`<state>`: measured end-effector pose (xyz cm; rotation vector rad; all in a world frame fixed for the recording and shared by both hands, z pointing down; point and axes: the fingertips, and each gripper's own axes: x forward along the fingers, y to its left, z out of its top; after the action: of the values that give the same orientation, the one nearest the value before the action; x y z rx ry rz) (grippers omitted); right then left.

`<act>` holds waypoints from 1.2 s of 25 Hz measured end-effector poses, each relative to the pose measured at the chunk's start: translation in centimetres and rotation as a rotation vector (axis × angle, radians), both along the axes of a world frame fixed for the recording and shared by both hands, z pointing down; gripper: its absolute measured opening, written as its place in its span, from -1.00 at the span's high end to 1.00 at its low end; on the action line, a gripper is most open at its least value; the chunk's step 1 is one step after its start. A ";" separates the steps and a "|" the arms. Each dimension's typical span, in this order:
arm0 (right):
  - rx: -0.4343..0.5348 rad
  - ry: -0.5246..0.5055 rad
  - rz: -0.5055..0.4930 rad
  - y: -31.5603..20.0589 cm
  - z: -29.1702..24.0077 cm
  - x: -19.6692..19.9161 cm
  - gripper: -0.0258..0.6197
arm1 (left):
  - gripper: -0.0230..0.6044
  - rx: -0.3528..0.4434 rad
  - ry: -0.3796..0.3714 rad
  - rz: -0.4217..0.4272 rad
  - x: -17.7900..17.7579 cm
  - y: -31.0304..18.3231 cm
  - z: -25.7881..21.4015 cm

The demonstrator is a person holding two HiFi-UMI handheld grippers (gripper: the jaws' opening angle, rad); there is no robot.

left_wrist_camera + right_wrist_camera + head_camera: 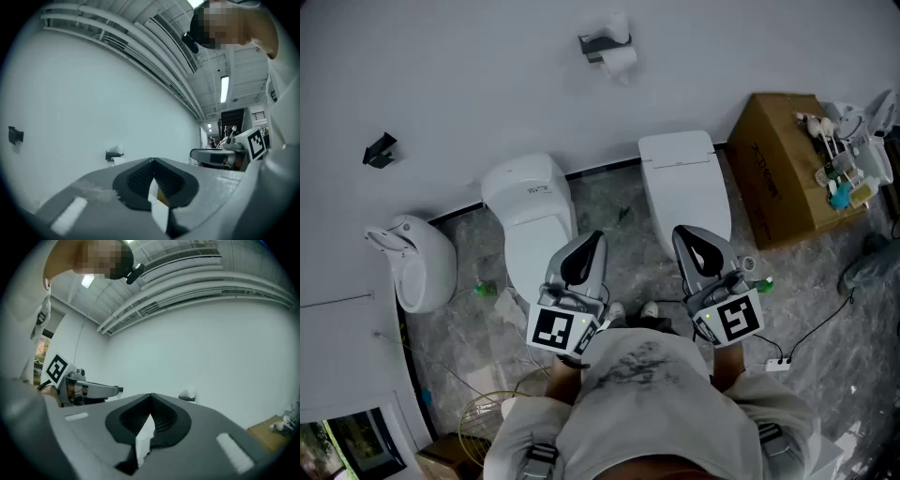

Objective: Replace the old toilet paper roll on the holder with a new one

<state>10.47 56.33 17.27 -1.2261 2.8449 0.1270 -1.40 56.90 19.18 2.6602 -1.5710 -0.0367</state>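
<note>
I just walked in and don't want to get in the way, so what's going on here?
A person stands facing a white wall, holding a gripper in each hand. The left gripper and the right gripper are both shut and empty, held level out in front. The toilet paper roll sits on its holder on the wall, well beyond both grippers, and nothing touches it. The swap has not started.

Surfaces: left toilet (pixel 530 202) and right toilet (pixel 684 183) glossy white, smooth, ceramic-looking. Grey veined stone-look floor (pixel 825 281), faint sheen; wall (pixel 487 75) matt white. Matt brown cardboard box (pixel 778 173); soft white paper toilet paper roll (pixel 620 60).
</note>
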 end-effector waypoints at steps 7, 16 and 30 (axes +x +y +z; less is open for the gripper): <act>-0.010 -0.037 0.050 -0.5 0.3 1.0 0.92 | 0.92 0.004 -0.013 -0.011 0.6 0.3 -0.1; -0.018 -0.056 -0.008 -1.5 0.7 0.8 0.92 | 0.92 -0.016 -0.030 -0.059 0.8 0.5 0.5; -0.035 -0.028 -0.007 -8.4 1.8 -2.6 0.92 | 0.92 0.008 -0.016 -0.029 -1.8 -6.3 0.9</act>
<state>7.92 47.96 19.03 -1.2137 2.8393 0.0600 -3.18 50.60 20.07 2.6501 -1.6175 -0.0231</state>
